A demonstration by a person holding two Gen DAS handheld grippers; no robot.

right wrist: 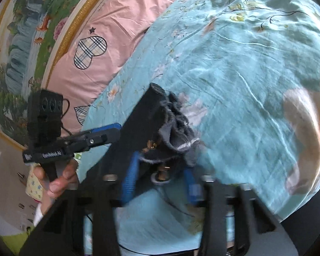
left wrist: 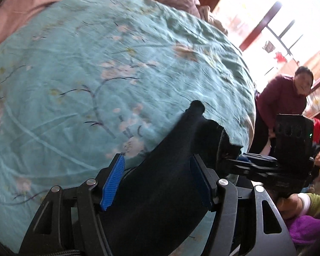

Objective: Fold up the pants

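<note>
Dark navy pants (left wrist: 166, 170) hang bunched between the blue pads of my left gripper (left wrist: 157, 181), which is shut on the fabric above the teal floral bedspread (left wrist: 96, 74). My right gripper (right wrist: 160, 183) is shut on the waistband end of the same pants (right wrist: 160, 128), where a button and grey lining show. The right gripper also shows in the left wrist view (left wrist: 266, 164), gripping the pants' far edge. The left gripper shows in the right wrist view (right wrist: 100, 136), close to the left of the fabric.
A pink sheet with plaid hearts (right wrist: 100, 42) and a framed painting (right wrist: 32, 42) lie beyond the bed. Two people (left wrist: 288, 98) sit by a bright window at the bed's right edge. Purple cloth (left wrist: 305, 228) lies low right.
</note>
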